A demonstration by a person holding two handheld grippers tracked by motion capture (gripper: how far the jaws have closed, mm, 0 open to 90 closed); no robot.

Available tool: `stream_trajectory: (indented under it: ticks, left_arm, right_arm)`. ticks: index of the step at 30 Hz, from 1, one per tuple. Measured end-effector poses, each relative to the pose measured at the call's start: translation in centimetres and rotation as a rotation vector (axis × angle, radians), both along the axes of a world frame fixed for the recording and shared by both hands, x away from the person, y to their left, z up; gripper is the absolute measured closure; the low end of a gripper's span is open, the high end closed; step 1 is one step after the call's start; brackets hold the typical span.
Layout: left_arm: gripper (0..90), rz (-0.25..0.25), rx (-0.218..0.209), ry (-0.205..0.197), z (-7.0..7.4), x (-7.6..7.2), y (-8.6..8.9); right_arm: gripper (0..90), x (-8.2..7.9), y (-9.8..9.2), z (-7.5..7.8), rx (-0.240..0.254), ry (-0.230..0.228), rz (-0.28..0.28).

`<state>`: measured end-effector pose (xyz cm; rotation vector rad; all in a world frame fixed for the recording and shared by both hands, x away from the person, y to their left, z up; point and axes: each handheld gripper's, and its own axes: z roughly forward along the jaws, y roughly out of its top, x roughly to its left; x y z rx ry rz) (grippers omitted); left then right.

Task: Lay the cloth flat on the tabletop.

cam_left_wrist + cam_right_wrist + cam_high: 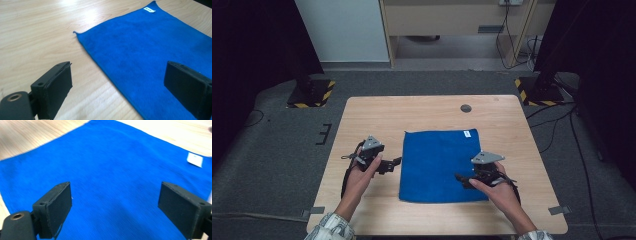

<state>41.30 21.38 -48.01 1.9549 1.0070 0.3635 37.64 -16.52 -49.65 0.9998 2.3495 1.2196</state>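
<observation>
Both tools (pixel 396 161) (pixel 460 177) wide, flanking cloth (pixel 439 165).

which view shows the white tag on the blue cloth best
The right gripper view: the white tag is largest there, though blurred, on the blue cloth. The left gripper view shows it small at the far corner; the high view shows a speck at the far right corner.

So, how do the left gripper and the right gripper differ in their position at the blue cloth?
The left gripper is over bare wood beside the blue cloth, at its left edge; the right gripper is over the cloth itself, near its right side. In the left gripper view, one jaw is over wood and the other over cloth; in the right gripper view, cloth lies under both. Both are open, hold nothing, and point inward toward each other.
</observation>
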Motion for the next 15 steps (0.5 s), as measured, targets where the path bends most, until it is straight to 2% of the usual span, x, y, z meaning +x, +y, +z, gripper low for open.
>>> stream_trajectory:
  ticks: [2, 4, 7, 11, 15]
  left_arm:
    - [7.1, -0.011, 0.008, 0.004, 0.1, 0.4, -0.3]
    - [7.1, -0.029, 0.002, 0.041, 0.0, 0.9, -0.6]
    - [7.1, -0.037, 0.007, 0.031, 0.0, 1.3, -1.2]
    - [7.2, -0.034, 0.011, 0.026, 0.2, 1.9, -1.5]
    - [7.2, -0.012, 0.006, 0.026, 0.3, 2.4, -1.5]
  right_arm:
    - [11.6, 0.1, 0.7, 0.0, -0.001, 0.003, 0.012]
    - [11.0, 0.3, 1.5, 0.1, -0.01, 0.003, 0.02]
    - [13.2, 0.6, 2.4, 0.2, -0.001, 0.014, 0.025]
    - [16.5, 0.8, 4.0, 0.5, -0.014, 0.017, 0.055]
    - [19.2, 0.8, 5.8, 0.7, -0.015, 0.022, 0.082]
